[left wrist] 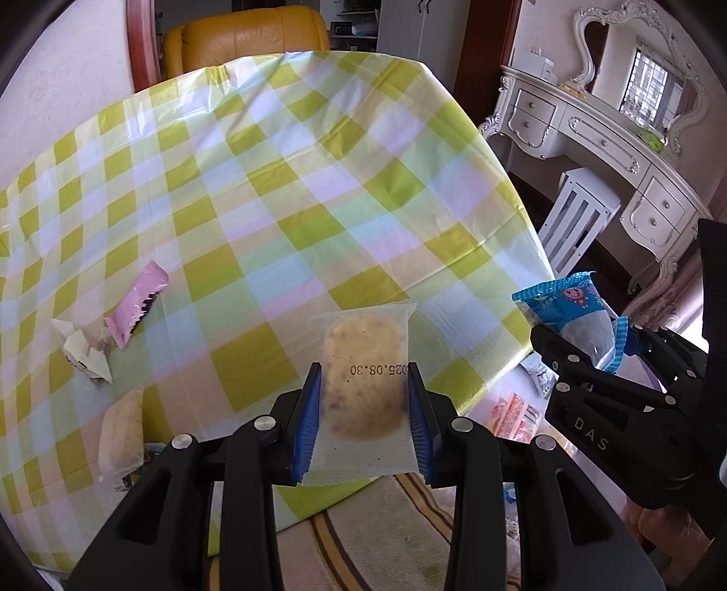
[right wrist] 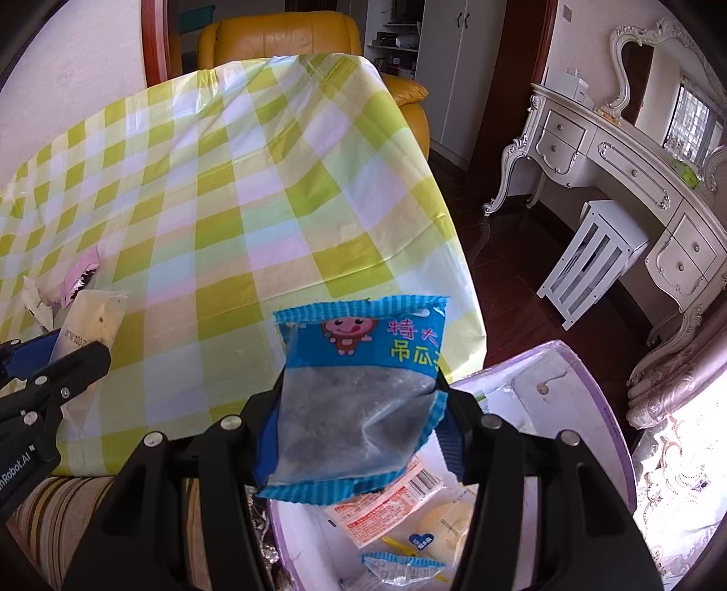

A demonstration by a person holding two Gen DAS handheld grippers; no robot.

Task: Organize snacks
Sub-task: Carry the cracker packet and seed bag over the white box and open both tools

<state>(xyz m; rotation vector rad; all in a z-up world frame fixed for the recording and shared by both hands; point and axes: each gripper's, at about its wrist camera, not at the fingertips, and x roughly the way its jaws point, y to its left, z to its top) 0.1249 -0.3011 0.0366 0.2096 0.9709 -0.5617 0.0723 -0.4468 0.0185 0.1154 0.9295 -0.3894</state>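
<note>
**Both claws carry a snack**

The left gripper clamps a clear-wrapped cookie packet, long axis pointing away along the fingers, above the checked tablecloth's near edge. The right gripper pinches a blue seed packet, printed end tilted forward, over the white box of snacks.

This is somebody's home, a lived-in room rather than a workplace. A yellow leather armchair sits behind the table with its green checked plastic cloth. To the side stands an ornate white dressing table with a carved mirror, on dark wooden flooring.
</note>
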